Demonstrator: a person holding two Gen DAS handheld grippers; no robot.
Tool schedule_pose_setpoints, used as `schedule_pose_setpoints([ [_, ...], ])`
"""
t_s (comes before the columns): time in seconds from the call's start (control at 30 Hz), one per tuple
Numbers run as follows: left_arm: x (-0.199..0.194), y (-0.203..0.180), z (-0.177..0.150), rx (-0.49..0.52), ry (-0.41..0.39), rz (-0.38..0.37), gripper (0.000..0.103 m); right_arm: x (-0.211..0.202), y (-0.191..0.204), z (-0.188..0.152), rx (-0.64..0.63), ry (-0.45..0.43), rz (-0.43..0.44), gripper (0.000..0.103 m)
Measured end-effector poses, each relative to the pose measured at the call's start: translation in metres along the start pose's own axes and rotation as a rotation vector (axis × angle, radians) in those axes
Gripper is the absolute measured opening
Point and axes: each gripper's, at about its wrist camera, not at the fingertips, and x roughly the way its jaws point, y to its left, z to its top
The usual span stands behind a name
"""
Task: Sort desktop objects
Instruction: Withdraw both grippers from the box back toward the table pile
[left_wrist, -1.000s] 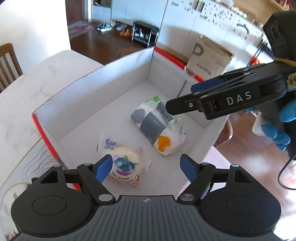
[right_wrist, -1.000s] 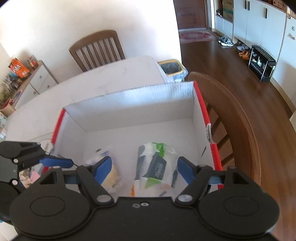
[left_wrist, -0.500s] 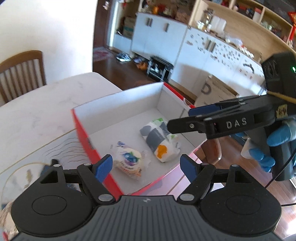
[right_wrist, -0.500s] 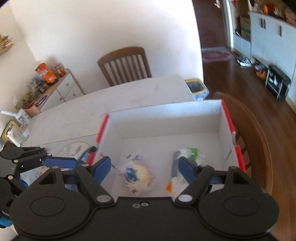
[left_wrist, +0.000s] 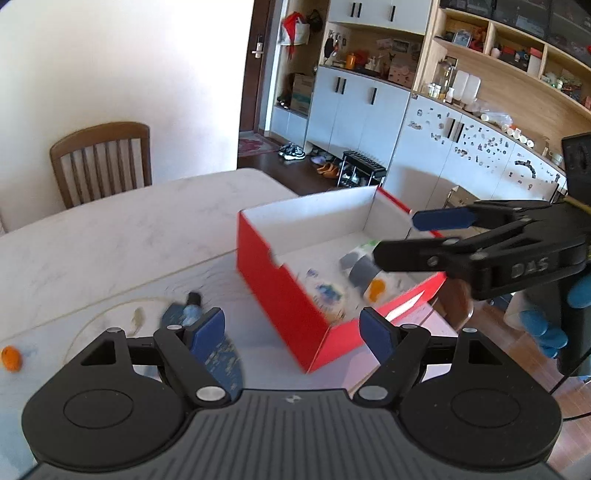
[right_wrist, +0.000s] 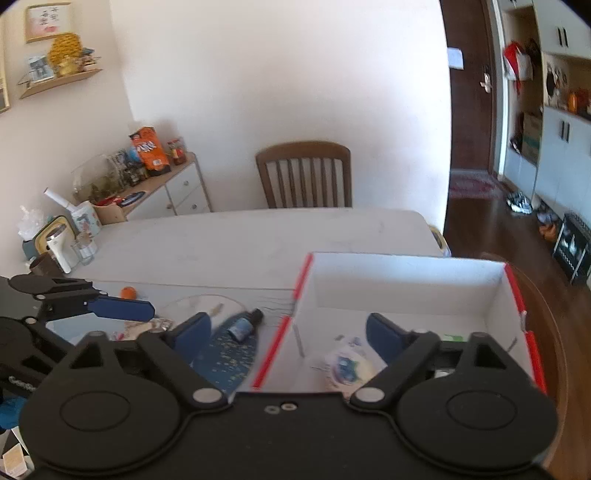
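Observation:
A red box with a white inside (left_wrist: 280, 291) (right_wrist: 406, 284) stands at the table's right end. In it lie a round blueberry snack packet (right_wrist: 347, 369) (left_wrist: 327, 293) and a white, grey and orange pouch (left_wrist: 364, 273). My left gripper (left_wrist: 291, 330) is open and empty, raised near the box's near left corner. My right gripper (right_wrist: 286, 332) is open and empty above the box's left wall; it also shows in the left wrist view (left_wrist: 439, 225). A small blue bottle (right_wrist: 245, 323) (left_wrist: 188, 308) lies on a blue patterned mat (right_wrist: 225, 358) left of the box.
A small orange fruit (right_wrist: 128, 292) (left_wrist: 11, 358) lies further left on the white table (right_wrist: 258, 236). A wooden chair (right_wrist: 303, 173) stands at the far side. Cups and a dispenser (right_wrist: 61, 247) stand at the far left. Another chair (right_wrist: 546, 332) is beside the box.
Both grippers have risen and pulled back from inside the box toward the left, both staying open. The bottle, mat and orange fruit have come into view.

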Motion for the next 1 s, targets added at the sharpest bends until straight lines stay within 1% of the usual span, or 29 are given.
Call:
schedule_pose_setpoints([
  [0.07,-0.006,0.009,-0.008,-0.01,0.005,-0.001,0.08,-0.001,0.011,-0.003,0.007,-0.016,0.013,0.097],
  [0.1,-0.009,0.013,-0.012,-0.011,0.009,-0.001,0.083,-0.001,0.016,-0.005,0.019,-0.02,0.019,0.098],
  [0.17,-0.014,0.02,-0.021,-0.01,0.005,0.002,0.084,-0.001,0.025,-0.008,0.044,-0.03,0.015,0.102],
  [0.37,-0.026,0.044,-0.046,-0.006,0.025,-0.008,0.087,0.001,0.046,-0.017,0.108,-0.054,0.019,0.102],
  [0.4,-0.029,0.046,-0.052,-0.004,0.024,-0.005,0.089,0.002,0.05,-0.019,0.119,-0.057,0.009,0.102],
  [0.5,-0.036,0.06,-0.065,-0.013,0.021,0.005,0.103,0.004,0.061,-0.024,0.14,-0.075,-0.006,0.103],
  [0.57,-0.04,0.069,-0.071,-0.019,0.02,0.012,0.103,0.004,0.07,-0.029,0.143,-0.095,-0.017,0.103],
  [0.67,-0.046,0.082,-0.083,-0.015,0.031,0.033,0.103,0.01,0.085,-0.033,0.141,-0.085,-0.007,0.103],
  [0.73,-0.049,0.091,-0.092,-0.009,0.044,0.051,0.103,0.015,0.095,-0.035,0.133,-0.07,-0.015,0.103],
  [0.83,-0.054,0.103,-0.105,0.006,0.056,0.08,0.103,0.027,0.11,-0.038,0.106,-0.028,-0.052,0.103],
  [0.9,-0.058,0.112,-0.115,0.017,0.059,0.101,0.103,0.034,0.122,-0.042,0.081,-0.021,-0.064,0.102],
  [1.0,-0.062,0.127,-0.129,0.014,0.065,0.11,0.103,0.045,0.137,-0.048,0.052,0.0,-0.079,0.102],
])
